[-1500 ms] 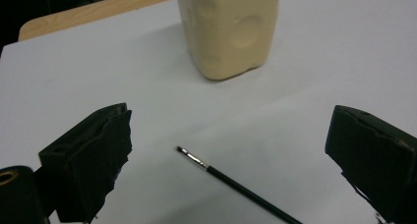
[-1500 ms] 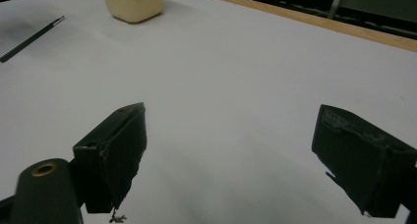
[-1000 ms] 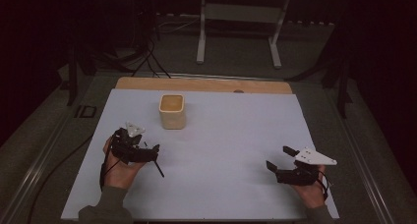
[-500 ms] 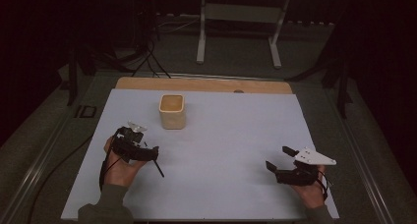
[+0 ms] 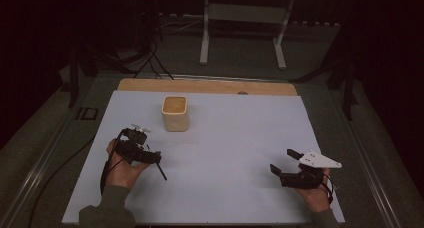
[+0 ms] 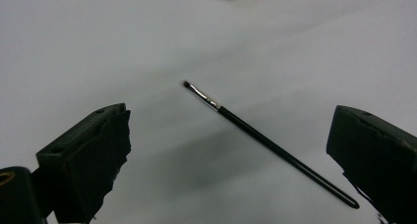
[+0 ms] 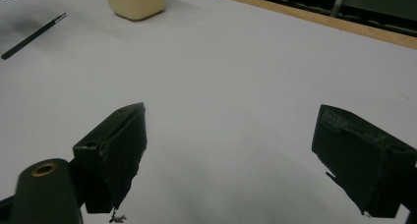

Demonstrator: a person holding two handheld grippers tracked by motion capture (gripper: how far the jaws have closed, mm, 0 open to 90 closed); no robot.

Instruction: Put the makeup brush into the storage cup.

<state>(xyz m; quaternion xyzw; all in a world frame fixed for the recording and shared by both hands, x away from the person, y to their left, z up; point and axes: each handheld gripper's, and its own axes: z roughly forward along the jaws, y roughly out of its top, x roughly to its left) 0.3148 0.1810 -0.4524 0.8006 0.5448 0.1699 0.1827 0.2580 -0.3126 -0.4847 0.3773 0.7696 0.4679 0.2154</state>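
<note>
A thin black brush (image 6: 255, 133) is framed between the left gripper's (image 5: 150, 157) wide-open fingers (image 6: 91, 155); lowering and closing are called for next. The right gripper (image 5: 286, 161) is held open too.

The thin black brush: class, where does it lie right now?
The brush lies flat on the white sheet, left side, between the open left gripper jaws, nearer than the cup.

Dim overall, dark surroundings, soft shadows on white mat (image 5: 225, 153), close tongs blurred
</note>
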